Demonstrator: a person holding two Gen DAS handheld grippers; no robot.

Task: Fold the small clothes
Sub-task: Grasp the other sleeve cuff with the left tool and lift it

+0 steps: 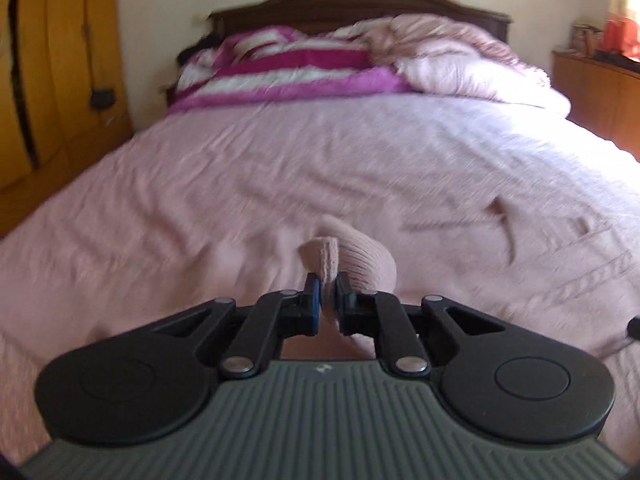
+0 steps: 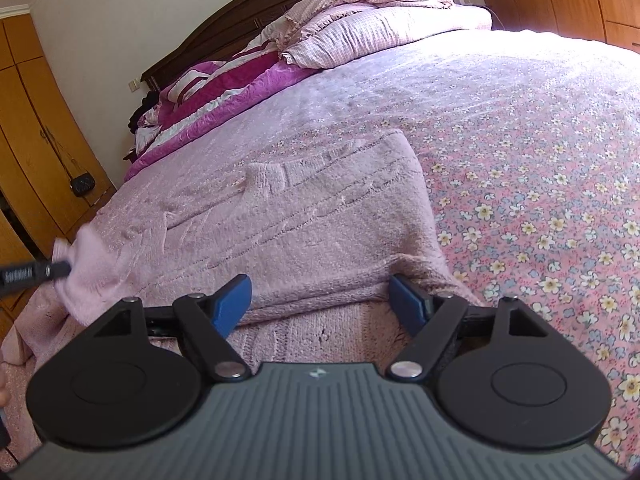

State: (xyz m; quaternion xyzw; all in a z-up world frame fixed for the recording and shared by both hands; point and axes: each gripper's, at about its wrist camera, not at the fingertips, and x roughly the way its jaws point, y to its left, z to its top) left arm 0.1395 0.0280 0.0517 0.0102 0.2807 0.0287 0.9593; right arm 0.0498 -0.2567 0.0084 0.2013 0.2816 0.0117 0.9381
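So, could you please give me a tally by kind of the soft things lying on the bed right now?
Pink knitted sweater: 1
Pink-and-white striped blanket: 1
Pink checked quilt: 1
Total: 3

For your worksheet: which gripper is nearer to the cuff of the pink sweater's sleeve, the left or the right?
Left. The left gripper is shut on the sleeve cuff, pinching it between its pads. The right gripper stands open at the sweater's near edge, well off from the cuff.
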